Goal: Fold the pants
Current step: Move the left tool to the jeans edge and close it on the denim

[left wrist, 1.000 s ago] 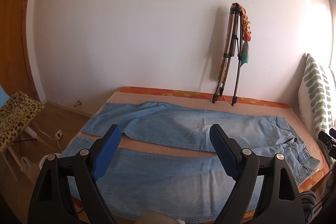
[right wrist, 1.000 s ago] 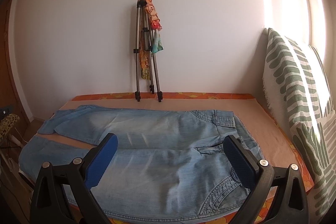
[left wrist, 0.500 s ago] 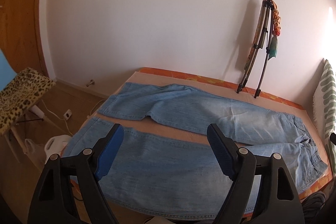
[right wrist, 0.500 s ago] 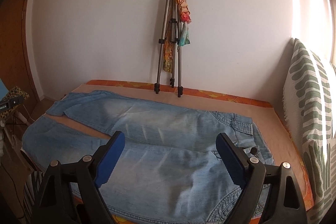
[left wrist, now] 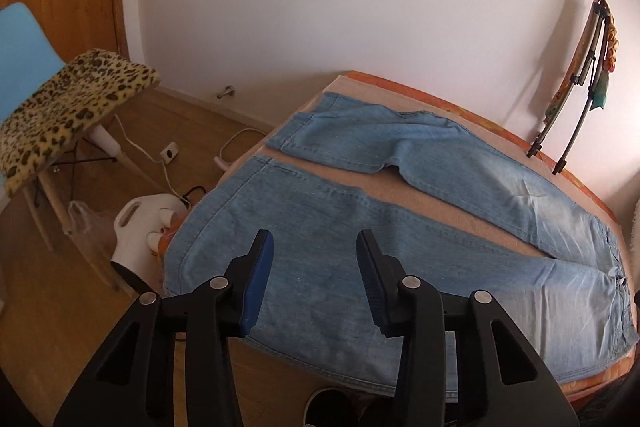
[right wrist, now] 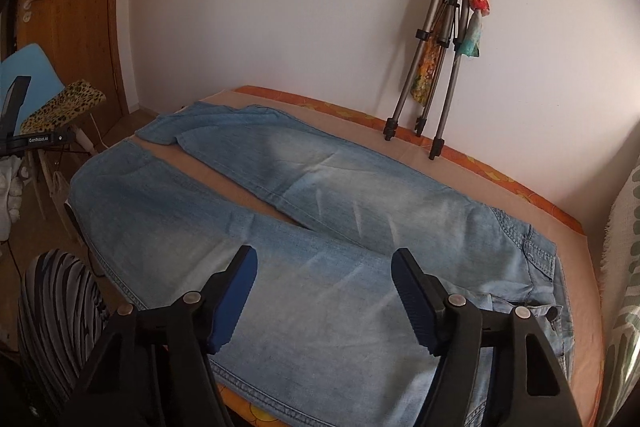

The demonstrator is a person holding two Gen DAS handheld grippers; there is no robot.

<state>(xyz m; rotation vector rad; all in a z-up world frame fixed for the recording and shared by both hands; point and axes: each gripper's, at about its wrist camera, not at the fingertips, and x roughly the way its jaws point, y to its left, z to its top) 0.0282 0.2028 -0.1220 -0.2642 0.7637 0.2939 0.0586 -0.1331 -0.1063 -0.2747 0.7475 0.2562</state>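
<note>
Now: jeans [left wrist: 400, 227] lie spread flat on the bed [right wrist: 520, 195], legs splayed apart.
Both the left claw [left wrist: 314, 281] and right claw [right wrist: 324, 299] hover empty, jaws apart; best to pinch the near leg's outer seam at hem and waist, then carry it evenly across.

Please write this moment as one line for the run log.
step: approach | jeans: flat on bed, legs apart, unfolded | left gripper: open, empty | right gripper: open, empty | contact: none
</note>
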